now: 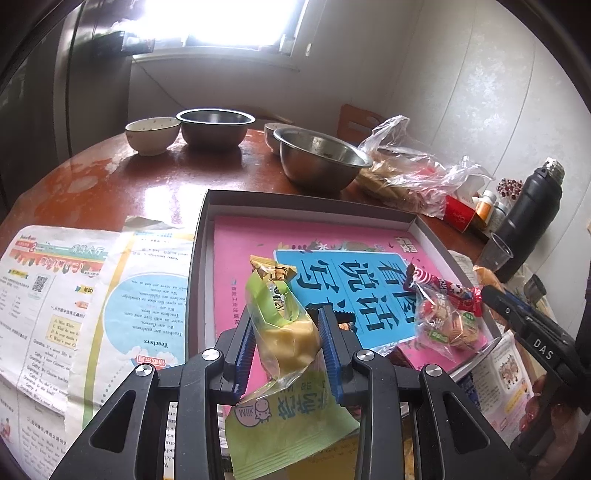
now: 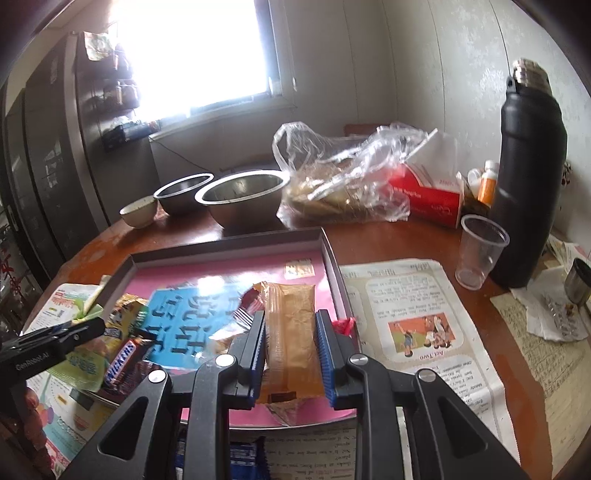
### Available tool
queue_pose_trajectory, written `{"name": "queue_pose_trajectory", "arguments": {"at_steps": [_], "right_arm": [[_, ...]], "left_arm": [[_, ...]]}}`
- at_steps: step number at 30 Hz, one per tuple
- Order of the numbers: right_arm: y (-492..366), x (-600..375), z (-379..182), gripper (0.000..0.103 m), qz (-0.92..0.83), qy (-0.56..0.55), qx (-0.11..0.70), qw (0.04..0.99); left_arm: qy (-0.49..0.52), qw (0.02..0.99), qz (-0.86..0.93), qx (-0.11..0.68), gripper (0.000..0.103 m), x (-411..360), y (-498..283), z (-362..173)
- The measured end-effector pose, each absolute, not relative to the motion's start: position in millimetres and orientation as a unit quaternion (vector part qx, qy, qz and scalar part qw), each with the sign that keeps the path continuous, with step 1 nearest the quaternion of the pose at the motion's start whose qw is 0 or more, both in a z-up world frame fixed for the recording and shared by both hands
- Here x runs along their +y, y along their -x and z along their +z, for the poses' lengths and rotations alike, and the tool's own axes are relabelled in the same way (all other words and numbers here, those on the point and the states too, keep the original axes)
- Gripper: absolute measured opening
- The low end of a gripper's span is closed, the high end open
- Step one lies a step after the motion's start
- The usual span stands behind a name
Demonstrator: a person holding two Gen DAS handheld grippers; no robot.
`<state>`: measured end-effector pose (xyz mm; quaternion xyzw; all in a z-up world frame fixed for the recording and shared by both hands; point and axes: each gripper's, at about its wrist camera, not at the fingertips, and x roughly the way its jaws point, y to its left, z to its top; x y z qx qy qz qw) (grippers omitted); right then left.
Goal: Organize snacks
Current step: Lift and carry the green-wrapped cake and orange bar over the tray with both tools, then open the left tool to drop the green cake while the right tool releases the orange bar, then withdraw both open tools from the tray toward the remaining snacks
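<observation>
2 packets are pinched, the green milk-snack packet [image 1: 284, 343] by the left hand-held gripper [image 1: 286, 345] and the orange wafer packet [image 2: 291, 339] by the right hand-held gripper [image 2: 290, 341], and either slippery wrapper may, seemingly, slide out short of the tray [image 2: 332, 258].

Daylight pours through the window [image 1: 221, 18] at twelve o'clock in both views, blown out to white. Glare streaks the red tabletop [image 1: 122, 184] and the blue cover [image 2: 192, 306]. Fisheye bending darkens the corners; foreground stays sharp, with slight softness at the edges.
</observation>
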<state>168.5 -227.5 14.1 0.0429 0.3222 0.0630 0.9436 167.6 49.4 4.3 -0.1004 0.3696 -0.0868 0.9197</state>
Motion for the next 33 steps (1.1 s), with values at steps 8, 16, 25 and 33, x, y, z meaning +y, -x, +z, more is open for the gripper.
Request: {"name": "queue_pose_trajectory", "arguments": {"at_steps": [8, 16, 25, 33], "right_arm": [[-180, -228, -6, 0.026, 0.06, -0.044, 0.348, 0.935], [-180, -230, -8, 0.031, 0.063, -0.057, 0.35, 0.933], [-170, -233, 4, 0.05, 0.07, -0.065, 0.34, 0.936], [-158, -238, 10, 0.052, 0.068, -0.069, 0.335, 0.937]], "left_arm": [[0.105, 0.919, -0.086, 0.37, 0.035, 51, -171, 1], [0.105, 0.921, -0.091, 0.364, 0.054, 50, -166, 8], [0.093, 0.924, -0.089, 0.36, 0.065, 47, -159, 17], [0.084, 0.928, -0.086, 0.351, 0.068, 45, -150, 27]]}}
